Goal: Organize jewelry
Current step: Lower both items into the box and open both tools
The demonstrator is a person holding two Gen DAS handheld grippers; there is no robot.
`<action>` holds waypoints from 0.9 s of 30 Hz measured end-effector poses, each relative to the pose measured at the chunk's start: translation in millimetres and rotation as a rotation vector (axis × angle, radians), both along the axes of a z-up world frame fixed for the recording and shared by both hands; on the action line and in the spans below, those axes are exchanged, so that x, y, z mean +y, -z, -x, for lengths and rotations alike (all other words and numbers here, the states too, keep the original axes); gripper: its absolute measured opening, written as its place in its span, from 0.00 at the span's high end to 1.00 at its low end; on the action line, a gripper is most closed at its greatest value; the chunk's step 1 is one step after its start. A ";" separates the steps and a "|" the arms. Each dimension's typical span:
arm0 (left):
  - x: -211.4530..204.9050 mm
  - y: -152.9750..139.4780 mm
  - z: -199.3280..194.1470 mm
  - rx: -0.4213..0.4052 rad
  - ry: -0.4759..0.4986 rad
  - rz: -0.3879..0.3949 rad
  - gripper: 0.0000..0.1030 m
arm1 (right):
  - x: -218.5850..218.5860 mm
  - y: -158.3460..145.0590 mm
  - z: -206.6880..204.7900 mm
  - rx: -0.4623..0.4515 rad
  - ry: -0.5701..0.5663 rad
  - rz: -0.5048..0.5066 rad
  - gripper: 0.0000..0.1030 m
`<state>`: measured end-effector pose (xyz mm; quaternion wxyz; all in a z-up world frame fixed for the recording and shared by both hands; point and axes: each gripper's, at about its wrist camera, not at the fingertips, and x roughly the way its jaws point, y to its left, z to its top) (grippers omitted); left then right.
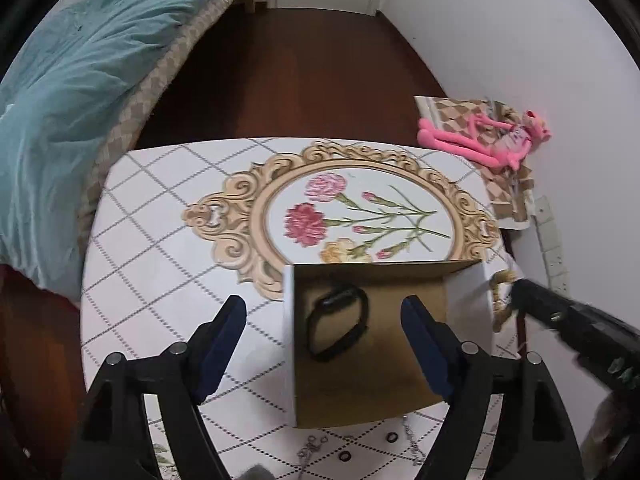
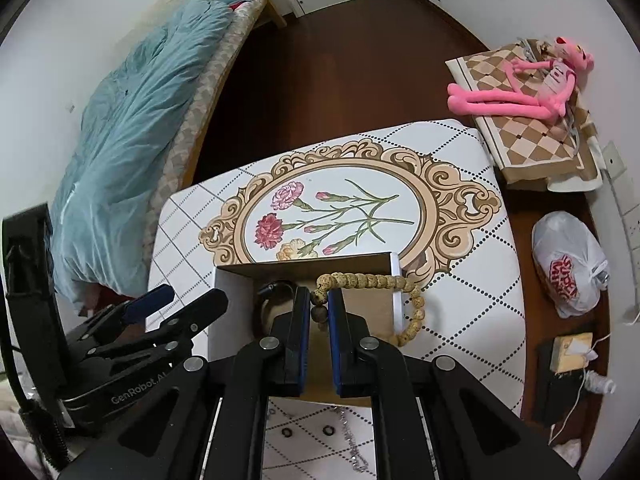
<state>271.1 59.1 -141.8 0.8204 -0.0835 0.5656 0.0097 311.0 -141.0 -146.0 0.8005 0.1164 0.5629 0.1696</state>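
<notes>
Right claw point(image 2: 319, 312) clamped on bead bracelet point(image 2: 412, 304) trailing rightward over box point(image 2: 360, 268); left claw point(image 1: 320, 340) agape.

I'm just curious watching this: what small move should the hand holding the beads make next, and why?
Probably lower and open. The right gripper is shut on the bead bracelet, which drapes over the box wall, half outside. Shifting it inward beside the black band first should land it all inside.
</notes>
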 end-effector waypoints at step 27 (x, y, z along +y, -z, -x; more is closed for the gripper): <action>10.8 0.5 40.5 -0.057 -0.099 -0.191 0.01 | 1.8 32.9 26.6 -0.025 -0.018 0.351 0.05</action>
